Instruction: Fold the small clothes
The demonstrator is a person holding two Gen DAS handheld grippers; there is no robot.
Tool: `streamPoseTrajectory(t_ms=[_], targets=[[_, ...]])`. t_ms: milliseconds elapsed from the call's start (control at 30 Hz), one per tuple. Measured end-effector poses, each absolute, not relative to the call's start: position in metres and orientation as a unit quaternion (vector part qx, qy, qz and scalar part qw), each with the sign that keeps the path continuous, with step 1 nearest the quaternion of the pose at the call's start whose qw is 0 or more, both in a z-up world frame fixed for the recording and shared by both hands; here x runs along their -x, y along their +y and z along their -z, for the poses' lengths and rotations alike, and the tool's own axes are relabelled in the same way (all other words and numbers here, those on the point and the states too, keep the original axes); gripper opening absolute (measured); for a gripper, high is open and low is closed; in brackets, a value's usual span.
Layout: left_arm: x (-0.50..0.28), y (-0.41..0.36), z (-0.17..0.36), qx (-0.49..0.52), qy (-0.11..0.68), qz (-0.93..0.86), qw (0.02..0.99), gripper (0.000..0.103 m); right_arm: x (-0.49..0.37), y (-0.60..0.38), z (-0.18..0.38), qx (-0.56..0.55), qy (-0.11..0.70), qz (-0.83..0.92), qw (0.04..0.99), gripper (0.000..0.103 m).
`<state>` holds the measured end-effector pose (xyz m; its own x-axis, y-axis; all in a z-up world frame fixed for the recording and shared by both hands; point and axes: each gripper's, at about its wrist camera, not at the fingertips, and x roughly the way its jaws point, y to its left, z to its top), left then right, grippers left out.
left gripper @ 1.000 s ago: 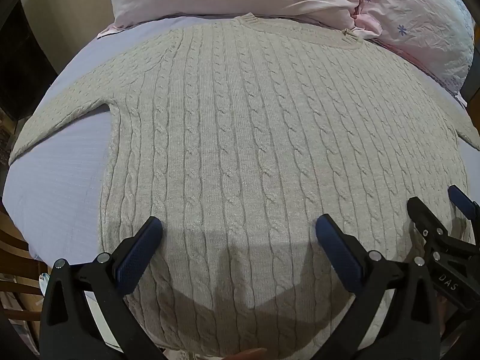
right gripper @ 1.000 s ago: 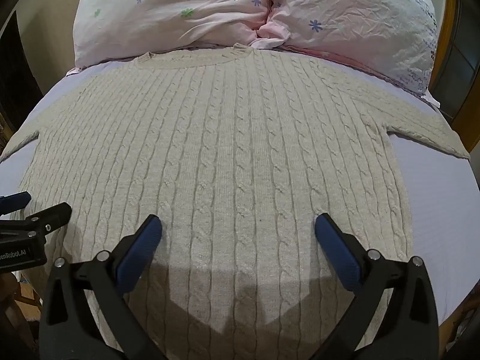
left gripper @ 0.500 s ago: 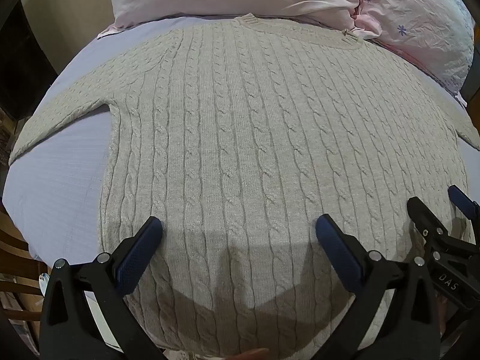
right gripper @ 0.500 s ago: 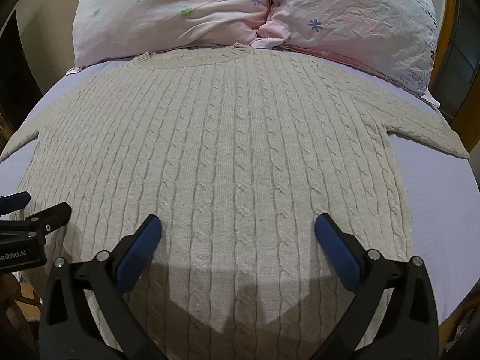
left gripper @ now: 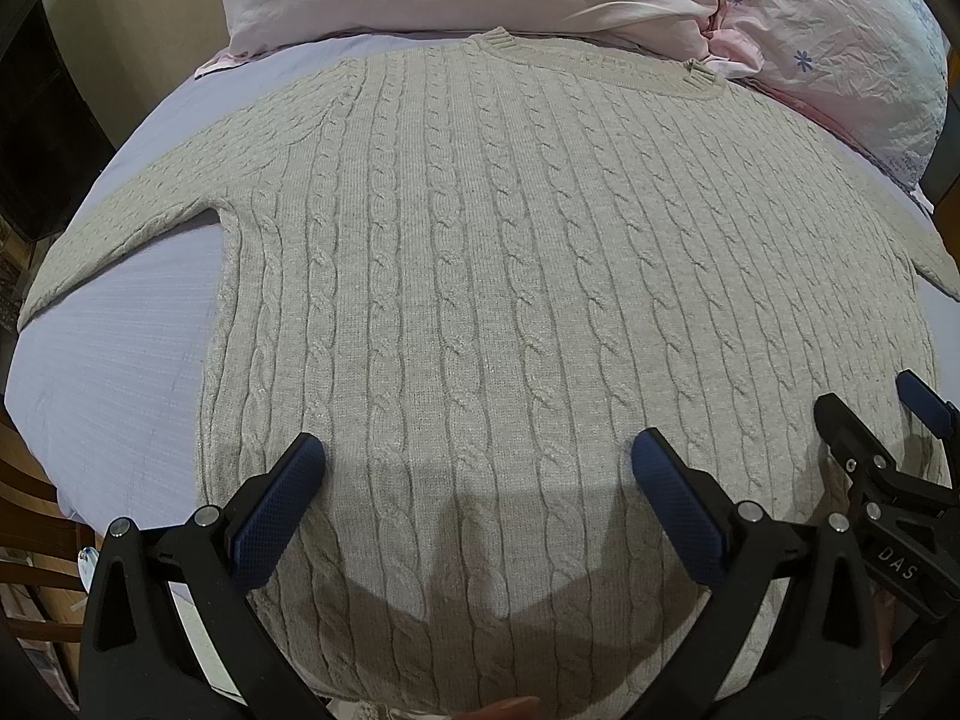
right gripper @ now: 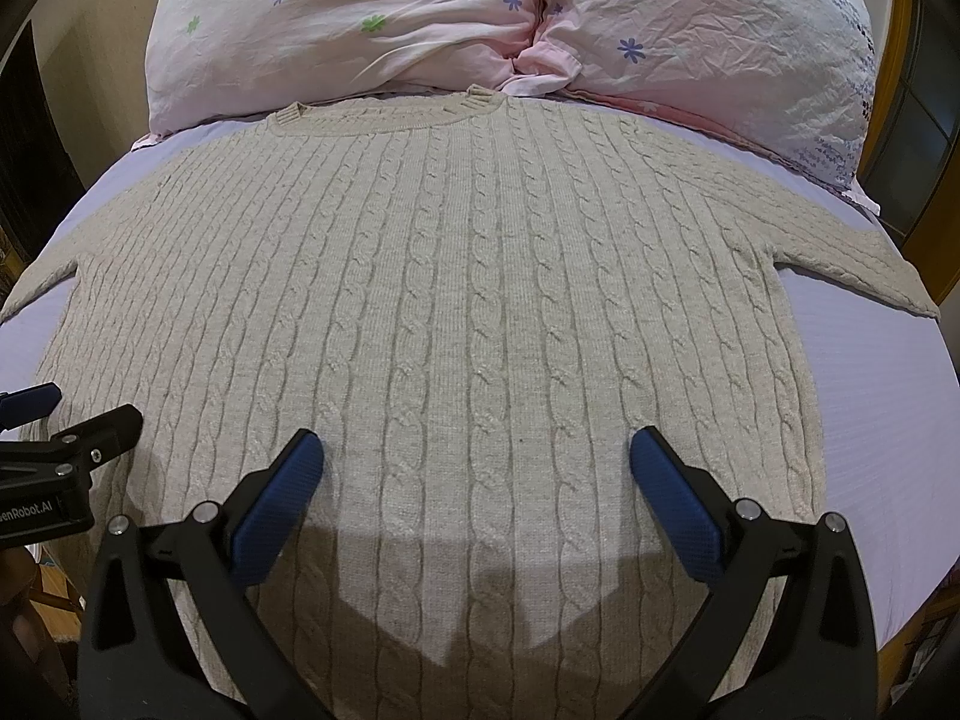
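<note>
A beige cable-knit sweater (left gripper: pixel 510 270) lies flat on the bed, collar at the far end by the pillows, both sleeves spread out to the sides. It also fills the right wrist view (right gripper: pixel 468 324). My left gripper (left gripper: pixel 477 471) is open and empty, hovering over the sweater's lower left part near the hem. My right gripper (right gripper: pixel 477 468) is open and empty over the lower right part. The right gripper shows at the right edge of the left wrist view (left gripper: pixel 870 438); the left gripper shows at the left edge of the right wrist view (right gripper: pixel 66 420).
The sweater lies on a pale lilac bedsheet (left gripper: pixel 114 360), which also shows in the right wrist view (right gripper: pixel 882 396). Two pink flowered pillows (right gripper: pixel 372 24) sit at the head of the bed. A wooden frame (right gripper: pixel 936 204) stands at the right.
</note>
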<state>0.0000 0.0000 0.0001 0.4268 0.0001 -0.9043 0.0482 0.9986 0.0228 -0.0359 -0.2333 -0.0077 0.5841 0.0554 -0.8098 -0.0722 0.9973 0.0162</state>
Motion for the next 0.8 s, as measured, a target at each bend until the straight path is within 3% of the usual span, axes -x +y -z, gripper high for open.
streamPoseTrajectory(t_ms=[800], targets=[[0.0001, 0.0, -0.0002, -0.023, 0.534, 0.014, 0.845, 0.102, 0.0335, -0.2327, 0.0082, 0.009, 0.457, -0.035, 0.889, 0.101]])
